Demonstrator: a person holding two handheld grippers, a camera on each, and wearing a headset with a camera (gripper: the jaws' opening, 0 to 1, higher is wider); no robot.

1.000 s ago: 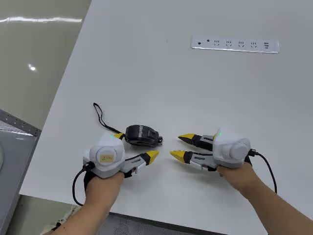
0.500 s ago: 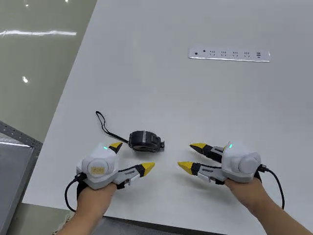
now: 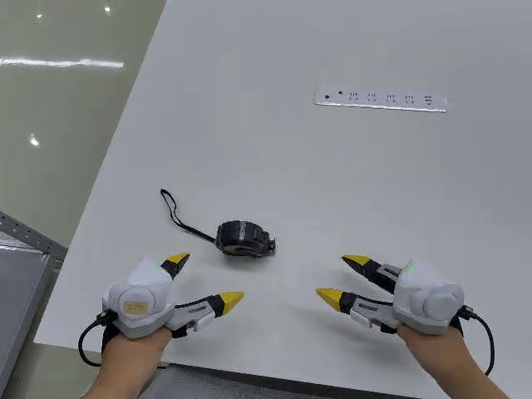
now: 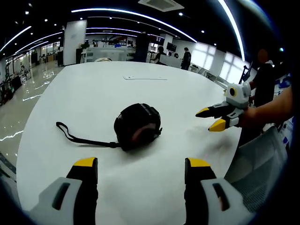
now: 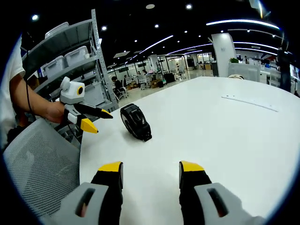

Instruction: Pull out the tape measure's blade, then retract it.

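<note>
the jaws of both grippers stand wide apart and empty. in the head view we see the left gripper [image 3: 206, 278] and the right gripper [image 3: 341, 277] held low near the front edge of the counter [image 3: 291, 166]. their yellow-tipped jaws point inward at each other across a stretch of bare white top, and the 2 grippers are well apart.

the counter is broad and white. on its far side lies a long white power strip [image 3: 380, 98], flat and well away from everything else.

the tape measure [image 3: 243, 238] is on the counter beyond the grippers, nearer the left one than the right, and touches neither. in the left gripper view we see the tape measure [image 4: 137, 126] lying on the counter just ahead of the open jaws and roughly centred between them. in the right gripper view the tape measure [image 5: 135, 121] sits farther off, ahead and to the left. we cannot see any blade drawn out of the black case.

a thin black strap [image 3: 176, 214] runs from the case across the counter, away from the right gripper, and ends in a small loop.
</note>
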